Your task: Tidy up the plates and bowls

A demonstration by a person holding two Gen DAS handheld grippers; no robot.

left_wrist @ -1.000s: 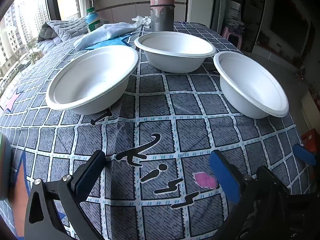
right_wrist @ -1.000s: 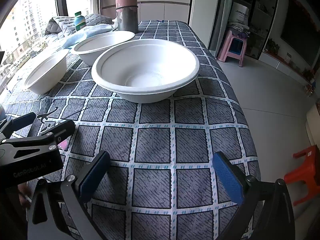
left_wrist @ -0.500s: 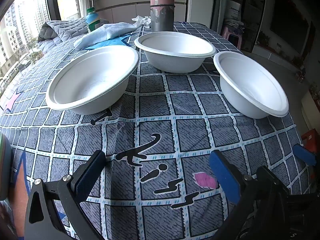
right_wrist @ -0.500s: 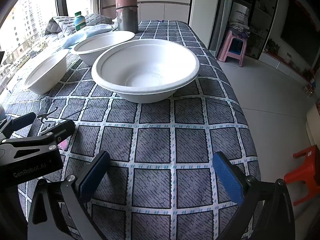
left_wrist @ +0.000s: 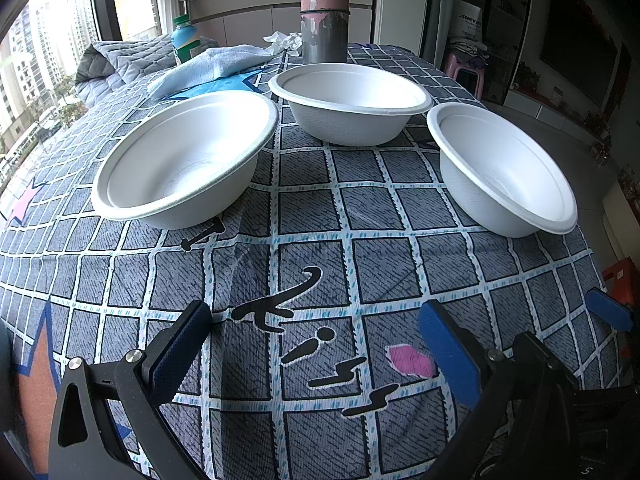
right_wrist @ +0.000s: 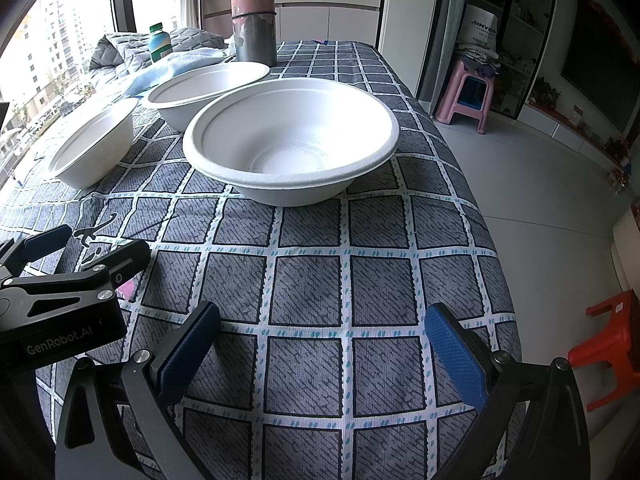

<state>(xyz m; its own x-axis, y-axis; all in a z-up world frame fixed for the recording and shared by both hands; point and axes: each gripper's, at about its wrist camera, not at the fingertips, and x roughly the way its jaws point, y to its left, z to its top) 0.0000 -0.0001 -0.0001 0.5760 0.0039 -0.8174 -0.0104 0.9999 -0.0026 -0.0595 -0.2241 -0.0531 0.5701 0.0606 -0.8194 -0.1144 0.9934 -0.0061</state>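
Observation:
Three white paper bowls stand apart on the checked tablecloth. In the left wrist view the left bowl (left_wrist: 184,160), the far bowl (left_wrist: 350,102) and the right bowl (left_wrist: 500,168) lie ahead of my left gripper (left_wrist: 316,340), which is open and holds nothing. In the right wrist view the right bowl (right_wrist: 292,144) sits straight ahead of my open, empty right gripper (right_wrist: 320,340); the far bowl (right_wrist: 208,88) and the left bowl (right_wrist: 94,146) lie behind it to the left. The left gripper (right_wrist: 84,248) shows at that view's left edge.
A tall grey and pink cylinder (left_wrist: 324,12) stands at the far end of the table, beside a folded blue cloth (left_wrist: 212,66) and a green-capped bottle (left_wrist: 186,42). The table's right edge (right_wrist: 476,208) drops to the floor, where a pink stool (right_wrist: 466,94) and an orange stool (right_wrist: 612,344) stand.

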